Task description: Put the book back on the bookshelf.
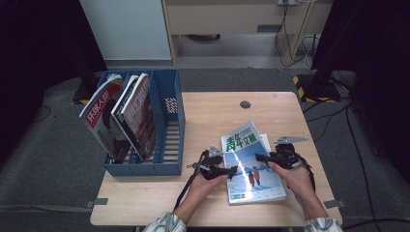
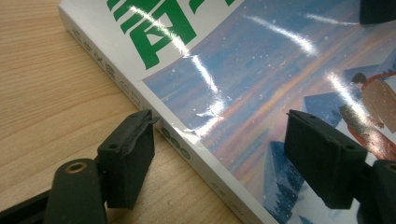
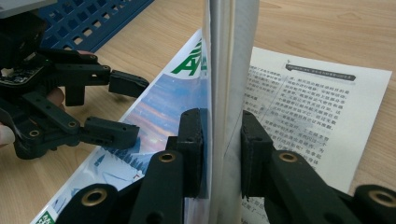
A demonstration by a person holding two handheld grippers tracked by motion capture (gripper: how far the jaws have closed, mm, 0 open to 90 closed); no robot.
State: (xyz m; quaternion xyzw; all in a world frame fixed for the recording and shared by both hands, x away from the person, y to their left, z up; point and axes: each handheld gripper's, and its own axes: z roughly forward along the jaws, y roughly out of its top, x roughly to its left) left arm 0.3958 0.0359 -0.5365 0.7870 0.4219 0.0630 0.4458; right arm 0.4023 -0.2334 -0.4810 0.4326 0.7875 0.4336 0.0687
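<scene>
Standing at the counter's point(image 1: 203, 116) left edge, the blue plastic magazine rack point(image 1: 167, 121) keeps one slot free. Beside it the left gripper point(image 1: 232, 170) hovers with jaws apart, straddling the spine of the glossy snow-scene magazine point(image 1: 251, 164) lying flat near the front edge. The right gripper point(image 3: 219, 149) is clamped on that magazine's lifted cover edge. Thin pages may slip or tear if pulled hard; open wood lies behind it.

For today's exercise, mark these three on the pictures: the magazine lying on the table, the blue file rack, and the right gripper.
magazine point(image 1: 251, 169), high view, on its glossy cover.
blue file rack point(image 1: 171, 135), high view, on its right slotted wall.
right gripper point(image 3: 223, 154), right gripper view, between its pads, closed on the magazine's page edges.
</scene>
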